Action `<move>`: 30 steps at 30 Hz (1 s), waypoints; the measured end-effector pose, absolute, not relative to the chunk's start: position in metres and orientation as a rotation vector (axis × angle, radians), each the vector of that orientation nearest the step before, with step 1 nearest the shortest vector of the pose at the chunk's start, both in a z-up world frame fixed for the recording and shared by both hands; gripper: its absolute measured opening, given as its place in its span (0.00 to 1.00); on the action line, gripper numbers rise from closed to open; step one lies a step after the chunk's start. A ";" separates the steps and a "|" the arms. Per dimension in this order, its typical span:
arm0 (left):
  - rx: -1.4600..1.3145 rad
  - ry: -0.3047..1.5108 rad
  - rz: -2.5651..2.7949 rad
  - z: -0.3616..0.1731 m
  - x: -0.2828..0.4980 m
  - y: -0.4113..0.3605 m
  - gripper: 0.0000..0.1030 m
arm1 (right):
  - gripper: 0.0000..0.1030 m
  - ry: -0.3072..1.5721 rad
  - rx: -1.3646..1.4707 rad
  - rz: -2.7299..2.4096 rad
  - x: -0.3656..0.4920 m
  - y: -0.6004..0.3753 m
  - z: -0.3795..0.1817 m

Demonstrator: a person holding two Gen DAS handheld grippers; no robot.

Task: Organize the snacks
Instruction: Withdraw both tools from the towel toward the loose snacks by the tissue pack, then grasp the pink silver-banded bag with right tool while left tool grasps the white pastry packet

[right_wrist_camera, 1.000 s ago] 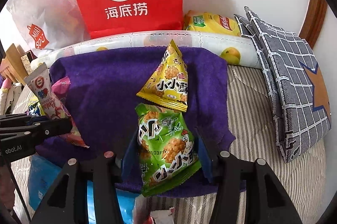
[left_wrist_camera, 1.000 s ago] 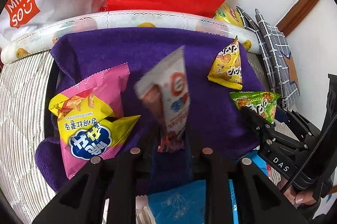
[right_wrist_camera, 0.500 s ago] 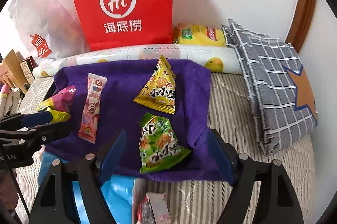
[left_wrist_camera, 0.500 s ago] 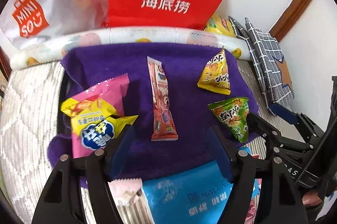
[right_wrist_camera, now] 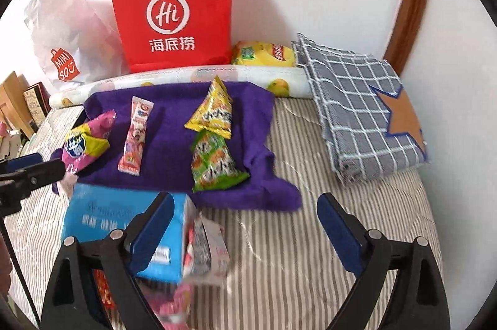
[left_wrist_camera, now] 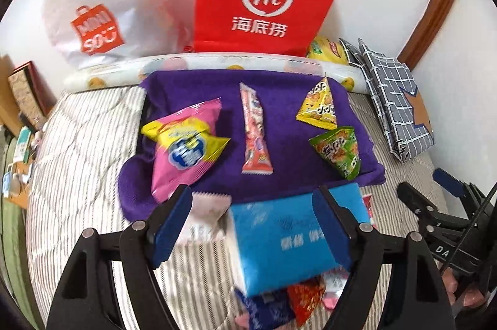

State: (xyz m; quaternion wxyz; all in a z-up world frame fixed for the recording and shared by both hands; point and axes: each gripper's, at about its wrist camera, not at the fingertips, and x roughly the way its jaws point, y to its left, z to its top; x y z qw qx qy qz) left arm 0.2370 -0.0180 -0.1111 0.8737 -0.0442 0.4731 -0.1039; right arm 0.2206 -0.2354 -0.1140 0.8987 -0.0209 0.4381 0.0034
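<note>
On purple towel (left_wrist_camera: 289, 150): 5 snacks (left_wrist_camera: 255, 131). Blue pack (left_wrist_camera: 285, 240) just off its near edge. L gripper (left_wrist_camera: 252, 224) & R gripper (right_wrist_camera: 243, 232) both released, holding nothing.

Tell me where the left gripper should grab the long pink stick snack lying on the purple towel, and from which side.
Grip the long pink stick snack across its narrow width, probably near the middle, coming down from above. It lies flat on the purple towel with bare cloth along both long edges, so the fingers of the open left gripper could straddle it. The flat crimped ends look harder to pinch.
</note>
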 end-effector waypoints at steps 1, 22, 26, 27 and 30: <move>-0.092 0.987 -0.218 -0.111 0.233 -0.017 0.75 | 0.91 0.904 -0.044 0.000 0.215 -0.237 -0.113; -0.122 1.038 -0.141 -0.135 0.149 0.037 0.64 | 0.90 0.957 0.039 0.164 0.140 -0.215 -0.142; -0.136 1.035 -0.117 -0.141 0.143 0.048 0.67 | 0.90 0.982 0.030 0.202 0.142 -0.199 -0.155; -0.143 1.036 -0.114 -0.142 0.143 0.051 0.68 | 0.90 0.994 0.032 0.205 0.144 -0.195 -0.159; -0.154 1.036 -0.128 -0.144 0.143 0.056 0.68 | 0.90 1.024 0.045 0.211 0.149 -0.189 -0.169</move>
